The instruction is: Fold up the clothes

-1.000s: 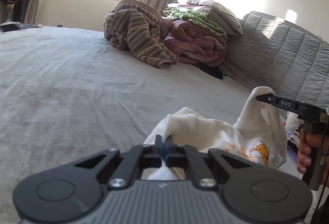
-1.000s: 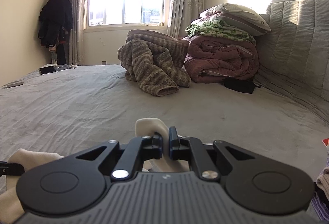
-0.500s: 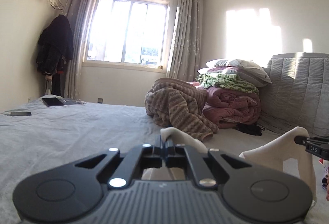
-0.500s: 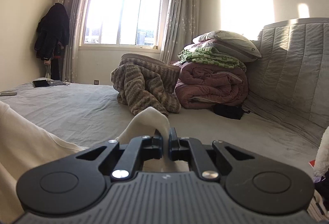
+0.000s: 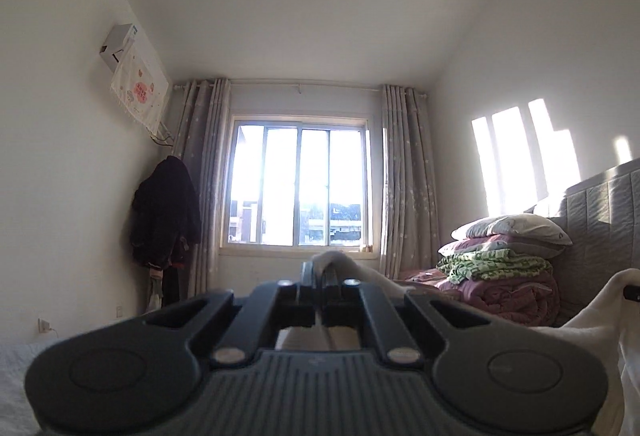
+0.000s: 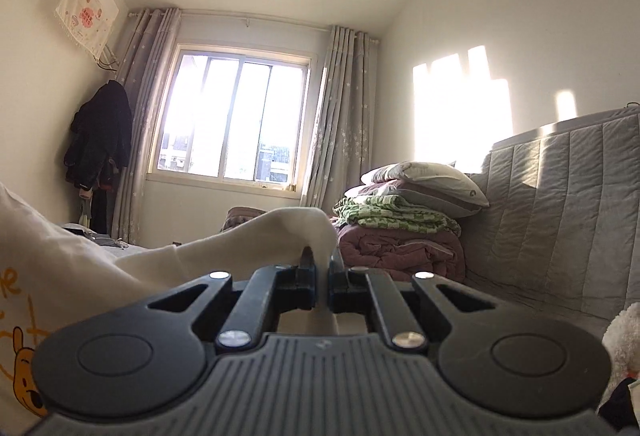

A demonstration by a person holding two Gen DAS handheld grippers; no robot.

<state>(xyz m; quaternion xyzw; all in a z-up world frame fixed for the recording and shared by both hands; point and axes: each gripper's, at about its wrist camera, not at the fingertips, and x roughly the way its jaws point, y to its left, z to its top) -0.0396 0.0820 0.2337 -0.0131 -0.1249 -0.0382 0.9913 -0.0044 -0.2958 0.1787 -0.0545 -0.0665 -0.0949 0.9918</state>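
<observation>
A cream-white shirt (image 6: 72,276) with an orange cartoon bear print hangs in the air between my two grippers. My left gripper (image 5: 320,276) is shut on one pinched edge of the shirt (image 5: 360,272), which drapes off to the right. My right gripper (image 6: 321,268) is shut on another edge; the cloth bulges over its fingertips and stretches away to the left, filling the lower left of the right wrist view. Both grippers point a little above level, towards the window. The other gripper's tip (image 5: 632,292) peeks in at the right edge of the left wrist view.
A grey bed (image 6: 512,300) lies below, with a quilted grey headboard (image 6: 568,212) on the right. Folded quilts and pillows (image 6: 400,220) are stacked by the headboard. A dark coat (image 5: 164,216) hangs in the left corner beside the curtained window (image 5: 298,184). A white plush toy (image 6: 624,336) sits at lower right.
Both grippers have risen and tilted upwards, lifting the shirt off the bed. The bed surface has dropped out of the left wrist view and the ceiling now fills its top.
</observation>
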